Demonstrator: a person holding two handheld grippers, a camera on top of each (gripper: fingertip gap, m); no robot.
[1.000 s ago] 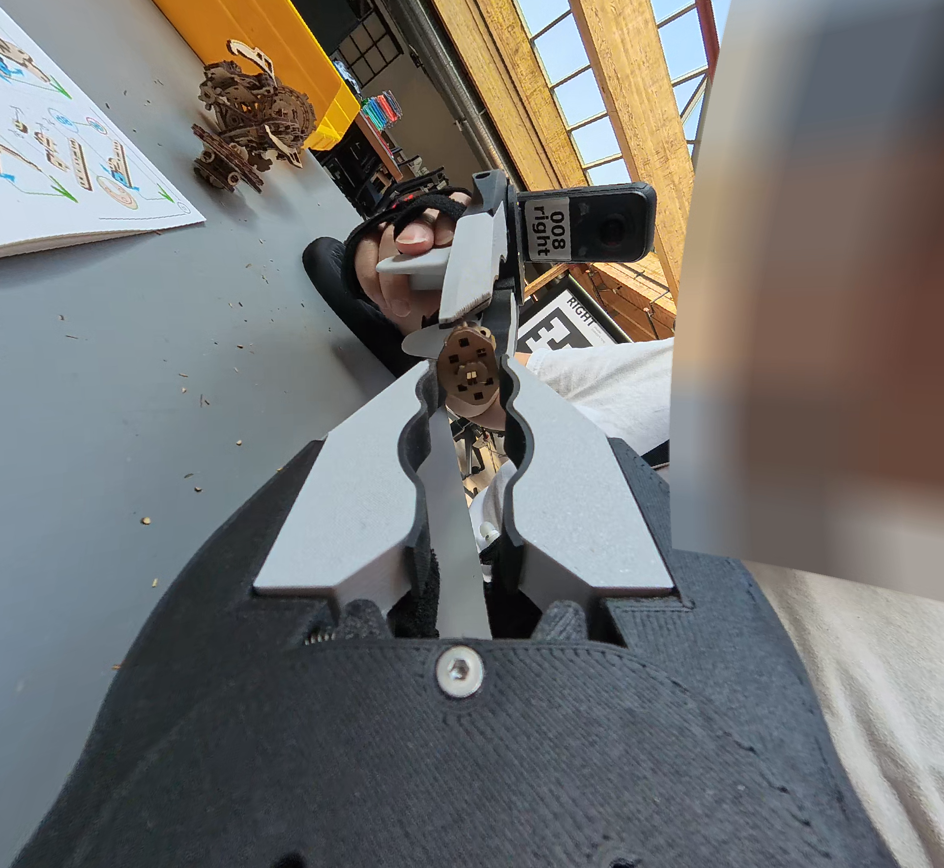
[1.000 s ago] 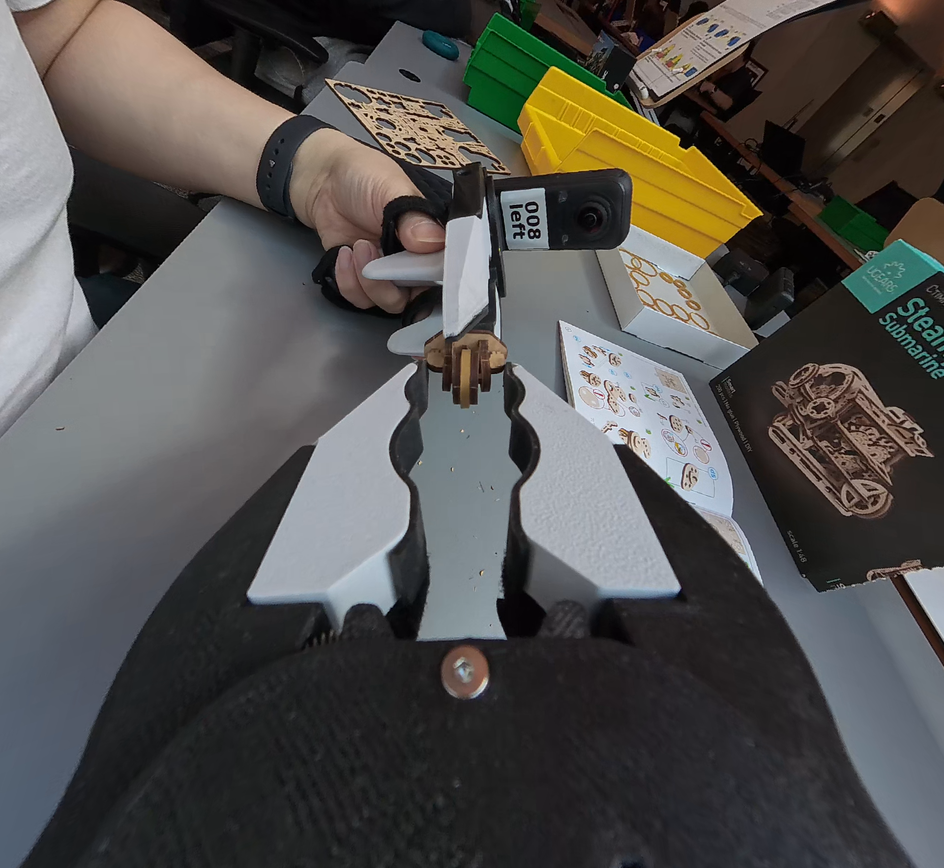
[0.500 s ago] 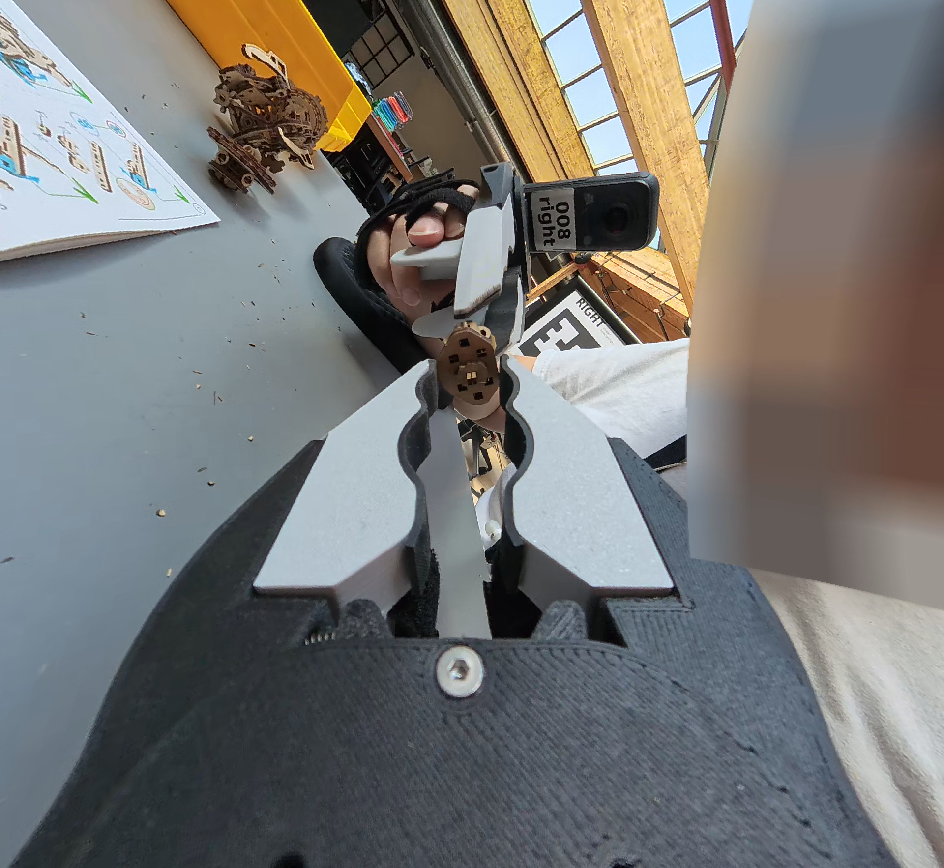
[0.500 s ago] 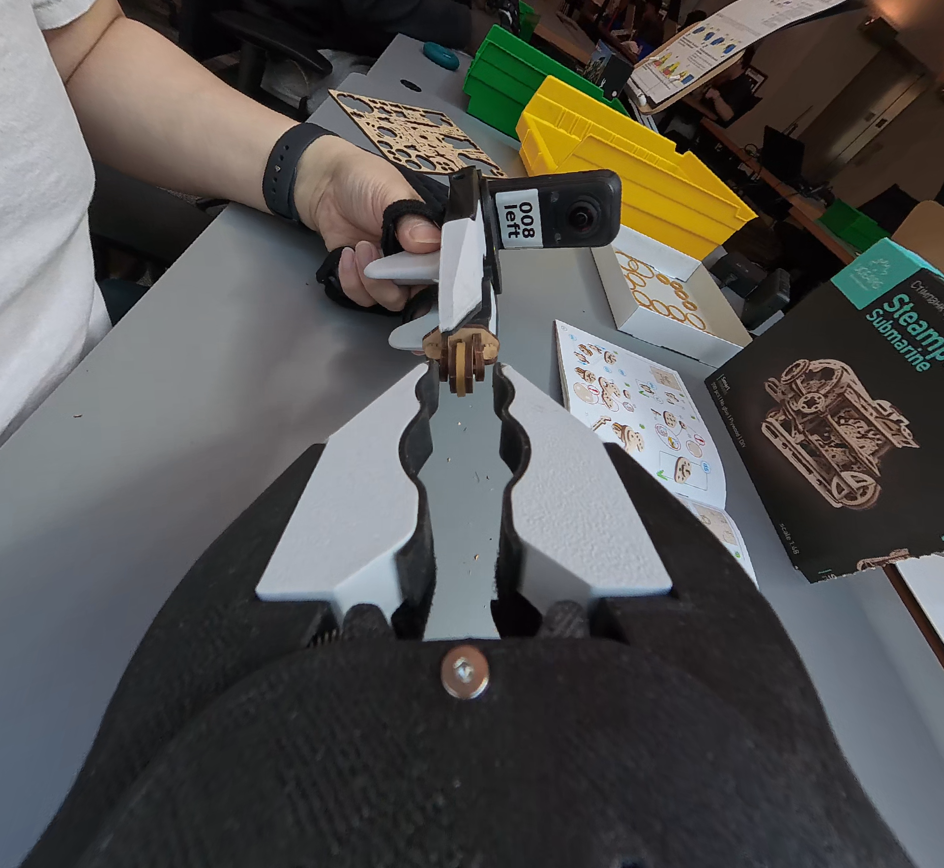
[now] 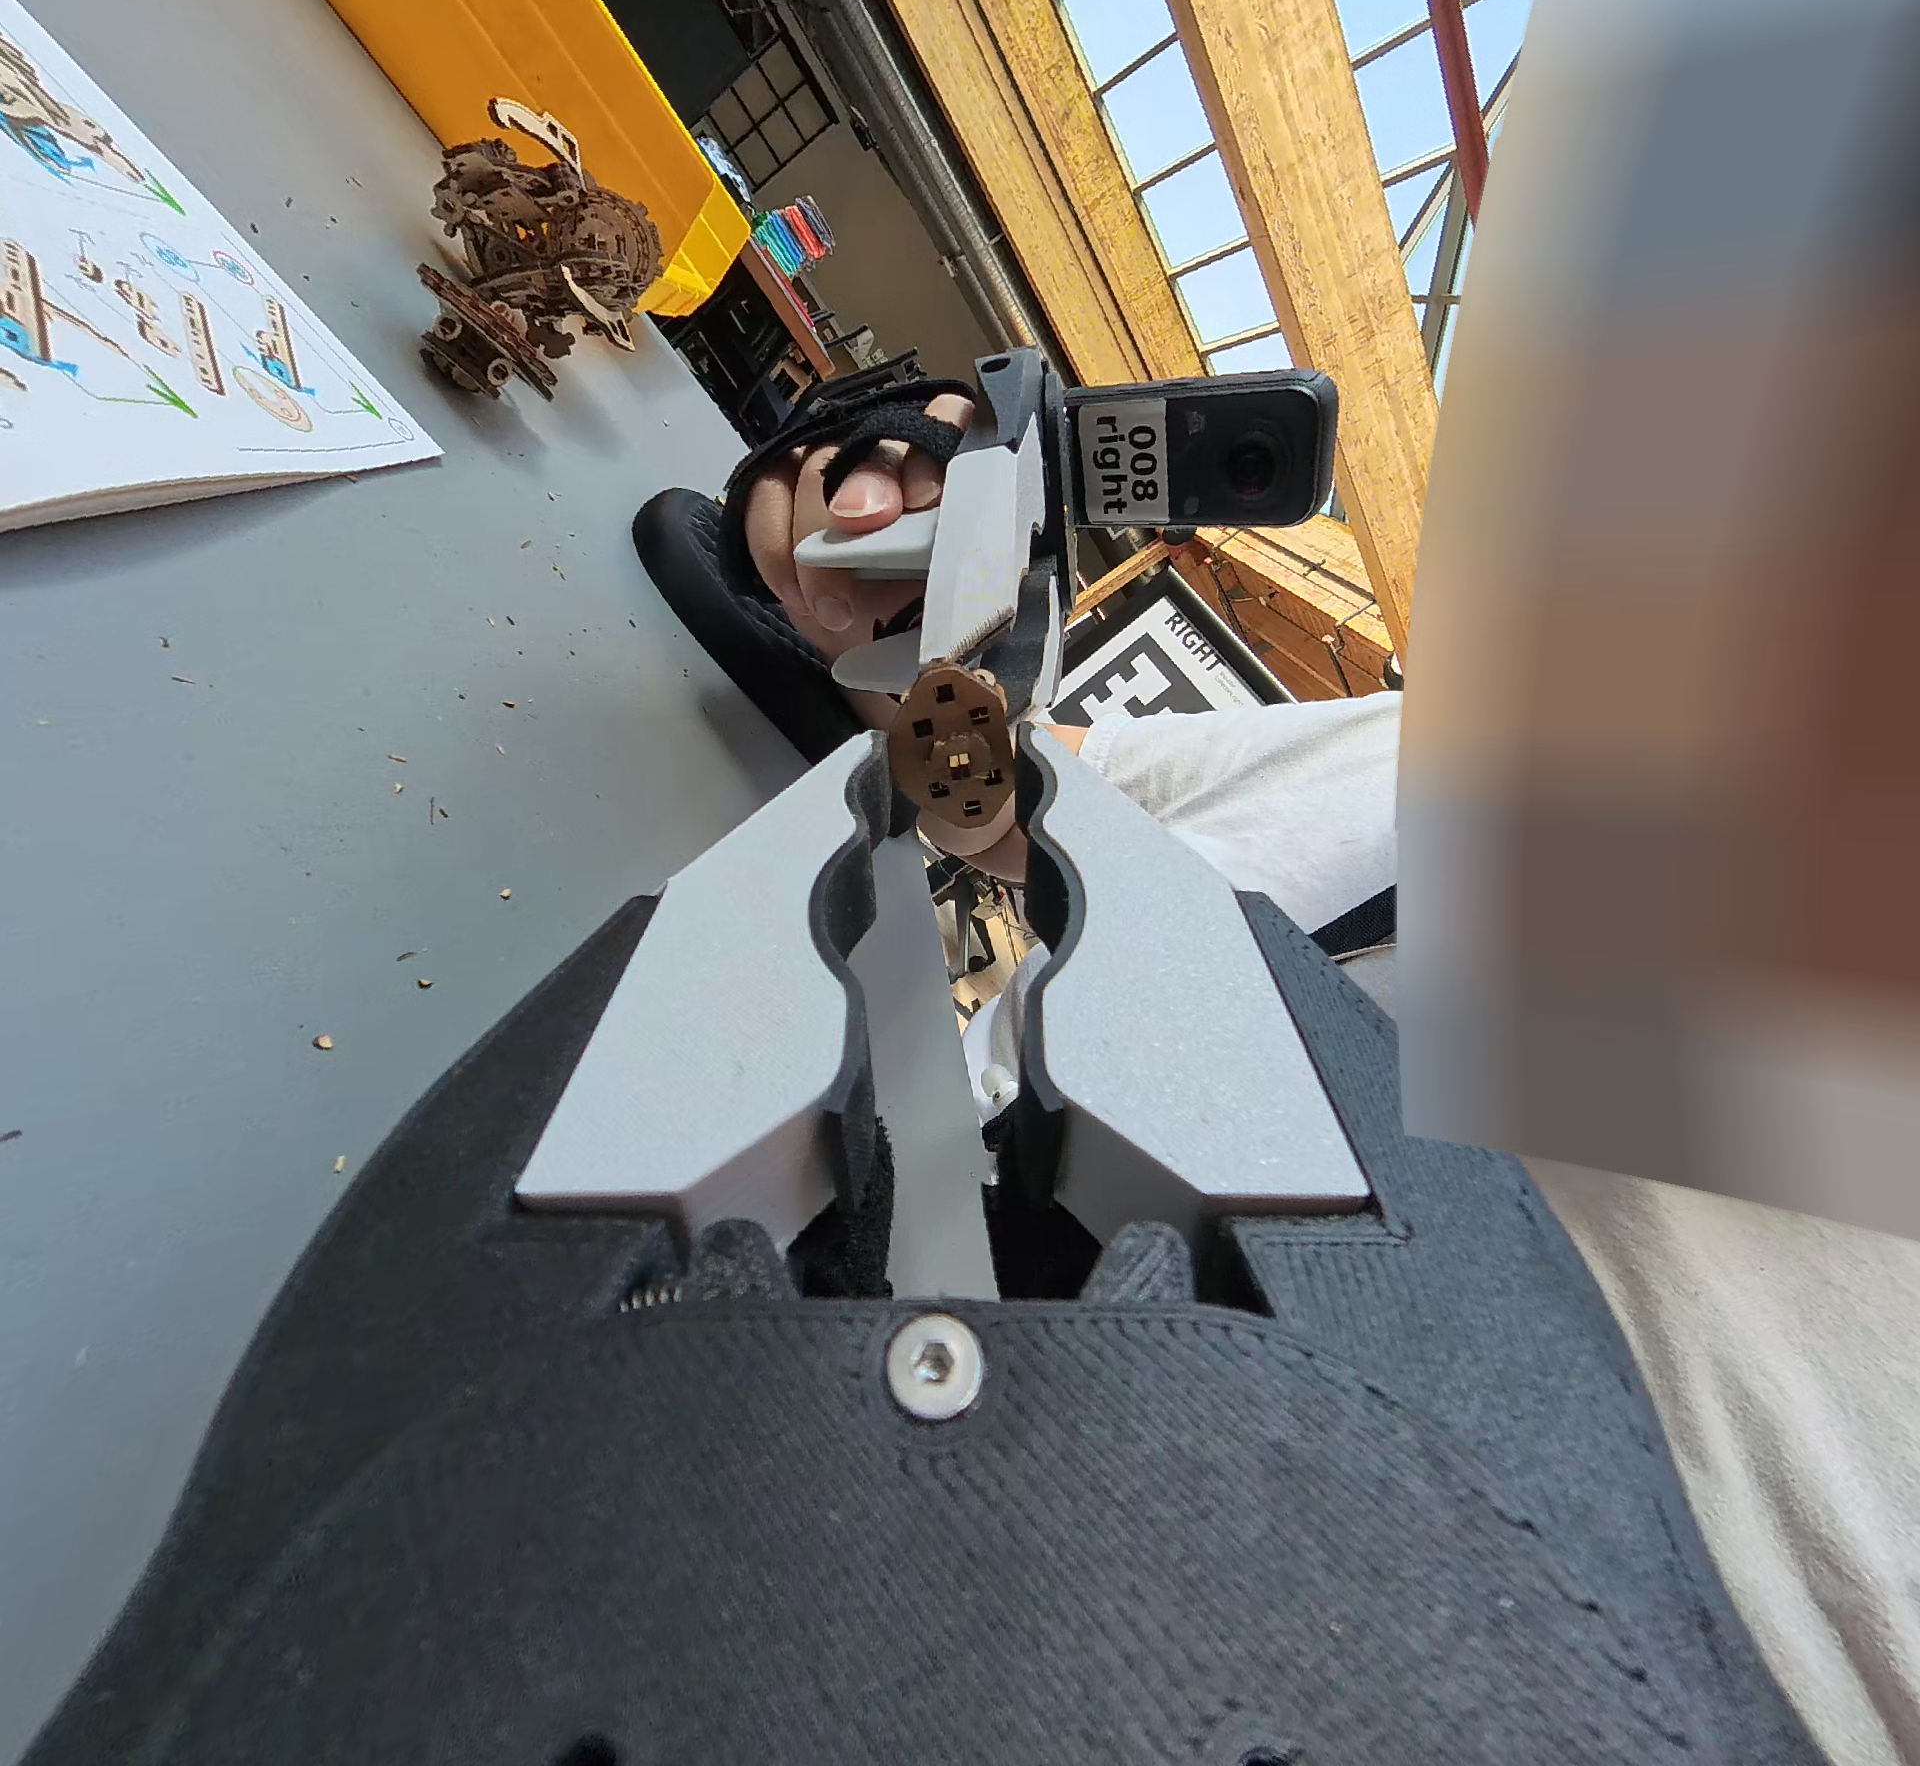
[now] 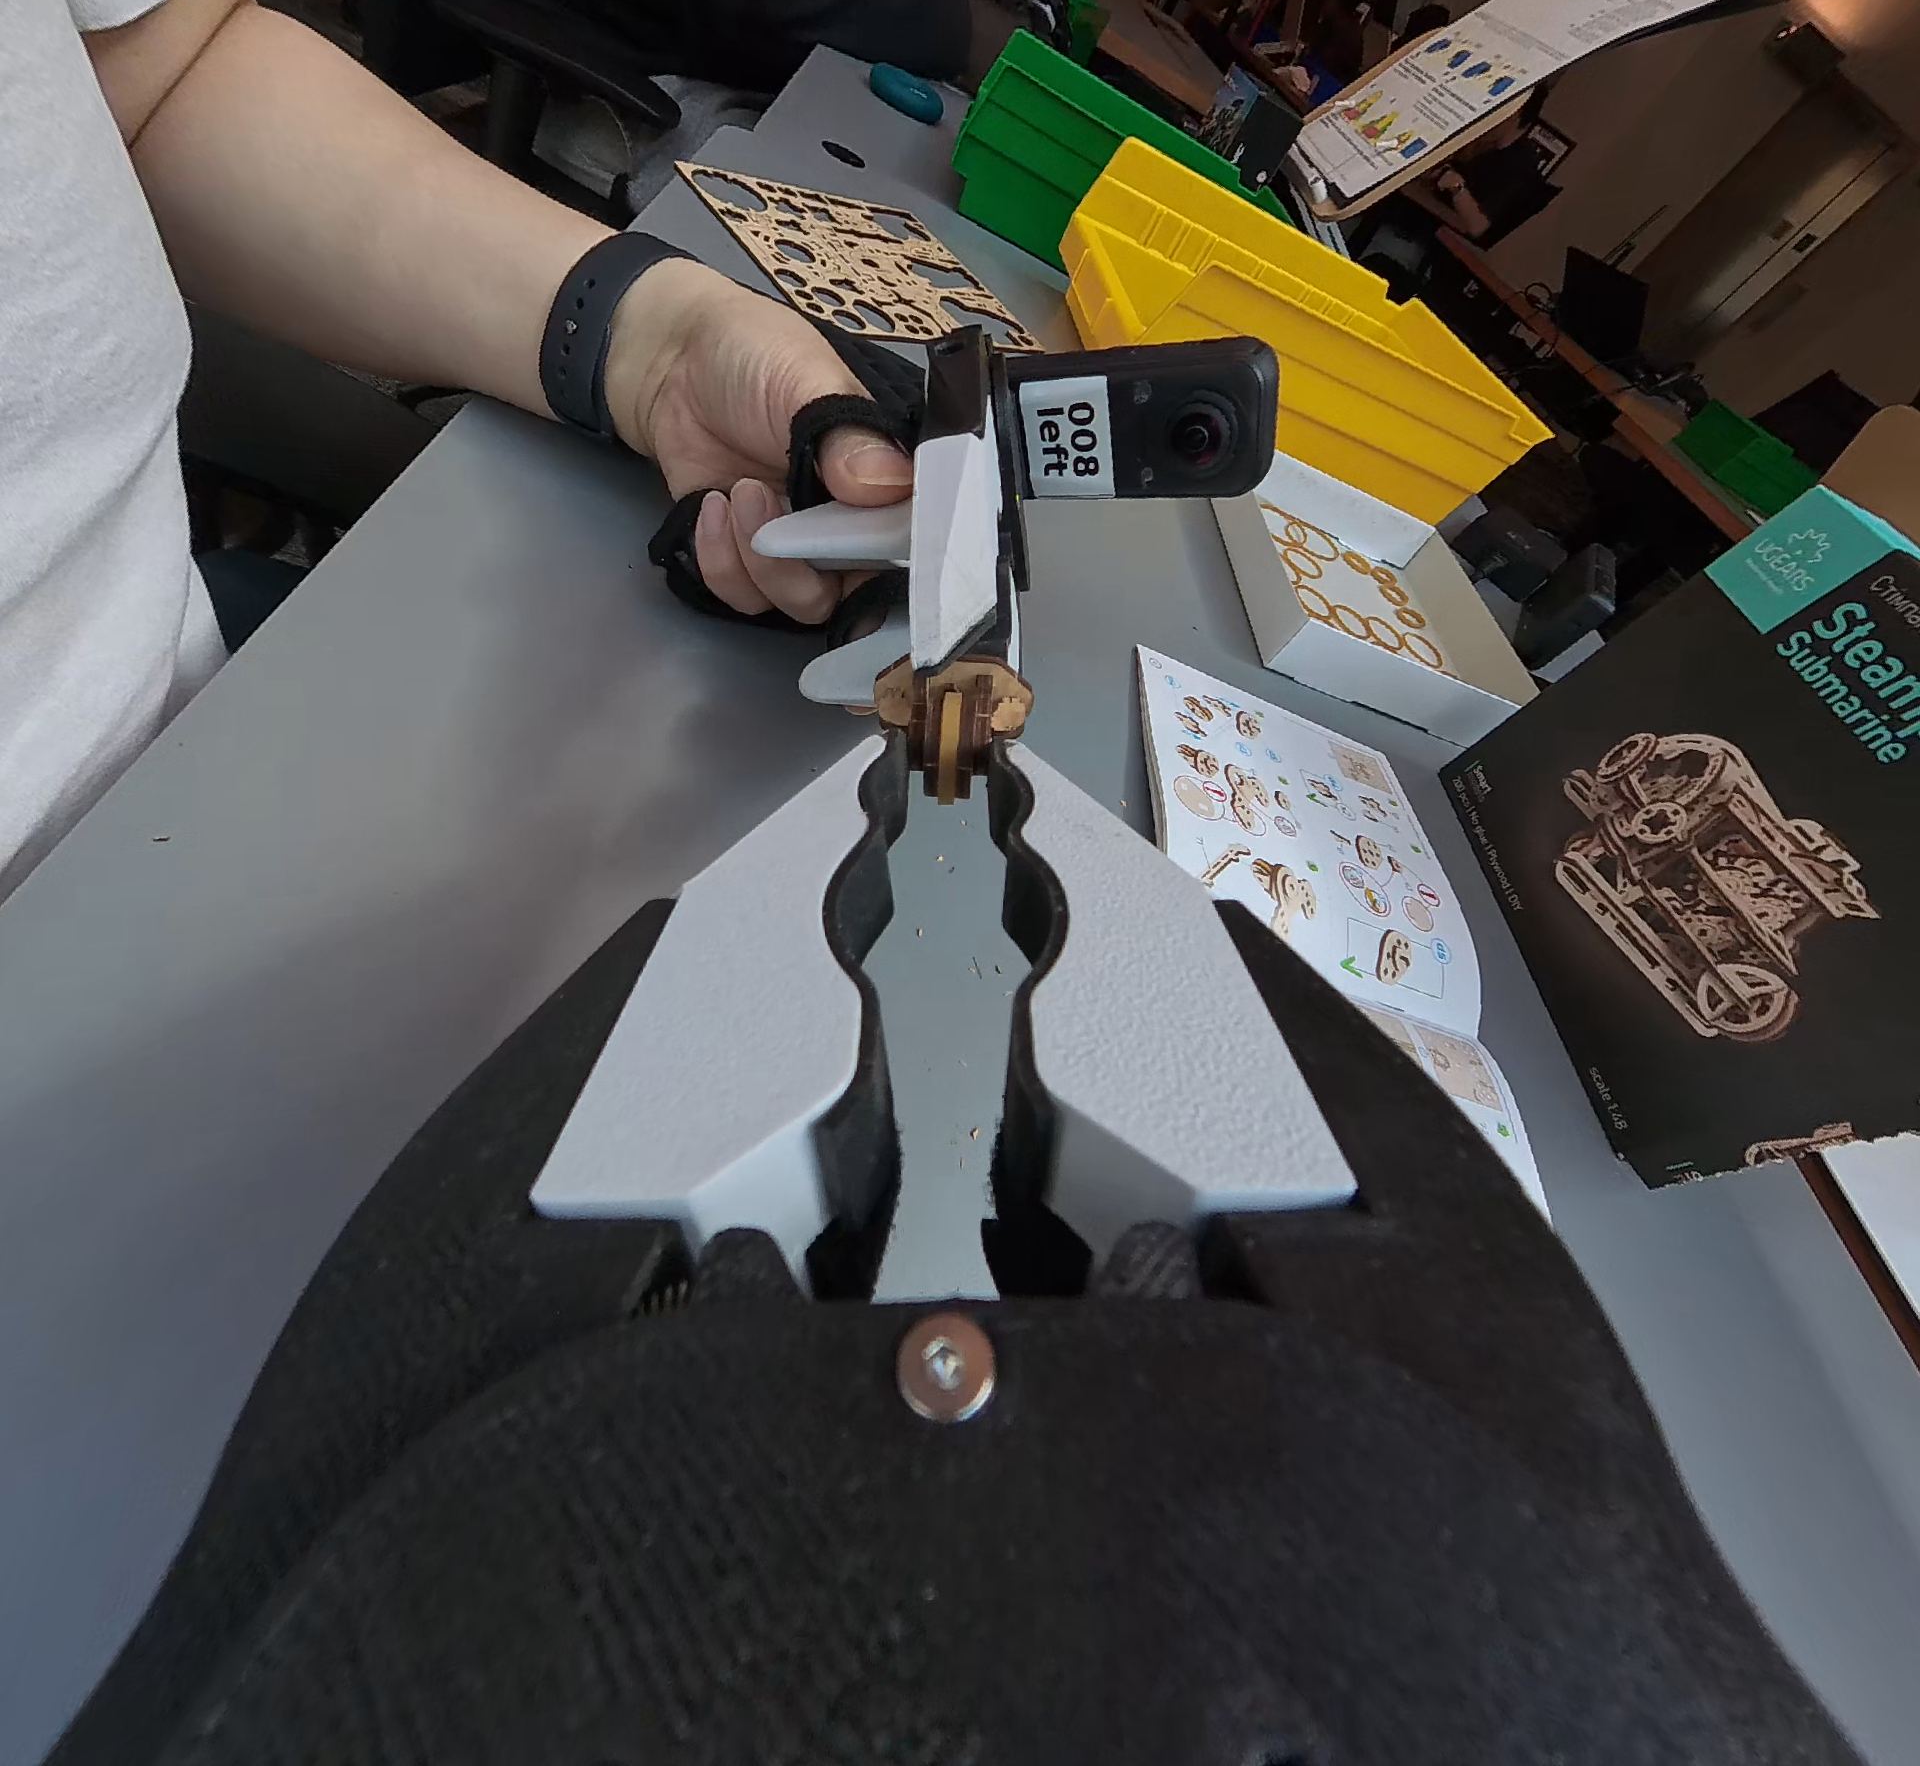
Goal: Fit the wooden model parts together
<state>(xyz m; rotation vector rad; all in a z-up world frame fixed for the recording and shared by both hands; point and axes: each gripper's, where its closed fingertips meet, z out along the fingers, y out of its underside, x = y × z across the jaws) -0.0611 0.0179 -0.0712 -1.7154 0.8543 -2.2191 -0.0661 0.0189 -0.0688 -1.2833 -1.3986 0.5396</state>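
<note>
Your left gripper [image 5: 954, 760] and right gripper [image 6: 943, 752] meet tip to tip in the air above the grey table [image 6: 436, 677], and both are clenched on the same small wooden assembly [image 6: 951, 714]. In the left wrist view you see its oval disc [image 5: 953, 758] face on, dotted with small square holes, pinched at its sides between your left fingers [image 5: 1039, 781]. In the right wrist view the assembly shows edge on: stacked discs on a short hub, with your right fingers [image 6: 883, 781] closed on the hub and the left gripper's tips clamping it from above. On the table, a booklet [image 6: 1309, 843] lies open near the right edge, with a dark box [image 6: 1704, 864] propped just beside it. A white tray [image 6: 1351, 594] of wooden rings sits behind the booklet, next to yellow bins [image 6: 1299, 334] and green bins [image 6: 1049, 127]. A punched-out sheet [image 6: 842, 251] lies near the far edge. A partly built model [image 5: 530, 272] stands against the yellow bin [image 5: 488, 33].
</note>
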